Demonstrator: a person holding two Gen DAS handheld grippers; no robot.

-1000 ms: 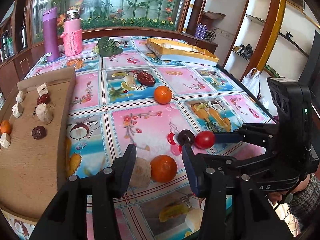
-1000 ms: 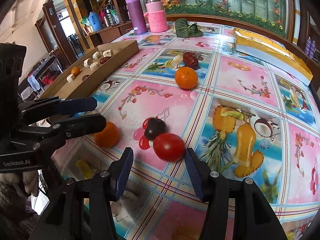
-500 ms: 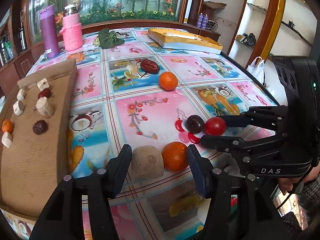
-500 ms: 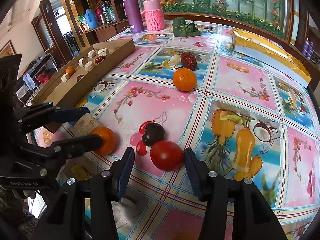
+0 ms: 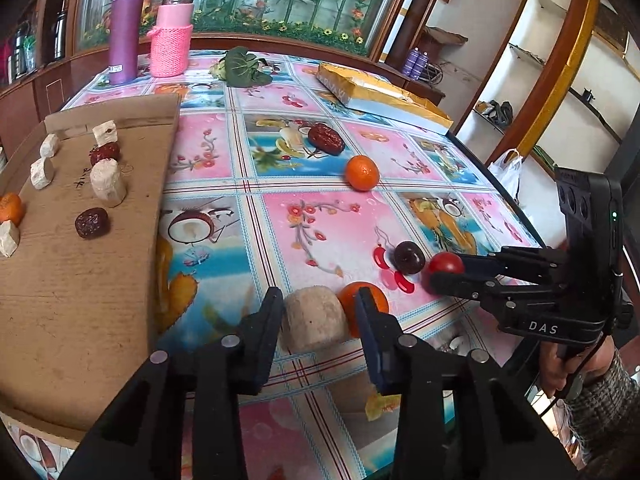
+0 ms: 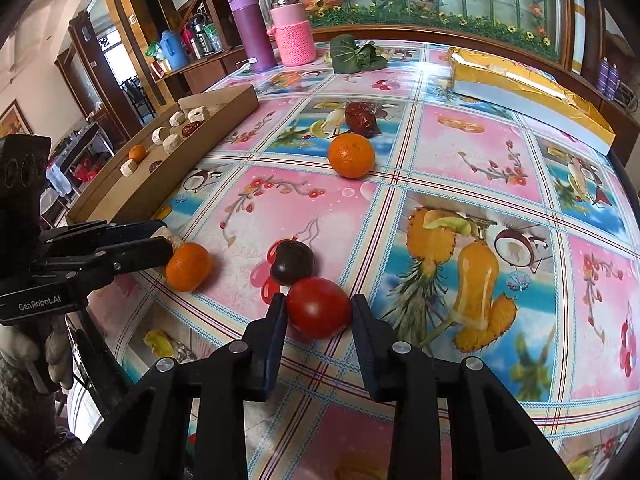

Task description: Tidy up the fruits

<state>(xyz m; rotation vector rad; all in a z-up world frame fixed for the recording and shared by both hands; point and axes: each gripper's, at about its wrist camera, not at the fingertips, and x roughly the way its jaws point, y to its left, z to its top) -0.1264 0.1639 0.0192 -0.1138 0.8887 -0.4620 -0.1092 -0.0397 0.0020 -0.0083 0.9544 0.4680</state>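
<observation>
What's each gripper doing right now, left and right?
Left gripper: fingers around the beige chunk, grip unclear.
Right gripper: fingers around the red tomato, grip unclear.

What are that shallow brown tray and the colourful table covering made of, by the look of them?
The tray looks like plain corrugated cardboard: matte brown, with fine ribbing, scuffs and a folded-up rim. The table covering seems to be plastic or oilcloth rather than woven fabric: its printed fruit squares are smooth and glossy and catch light reflections. I can't tell the exact plastic.
</observation>
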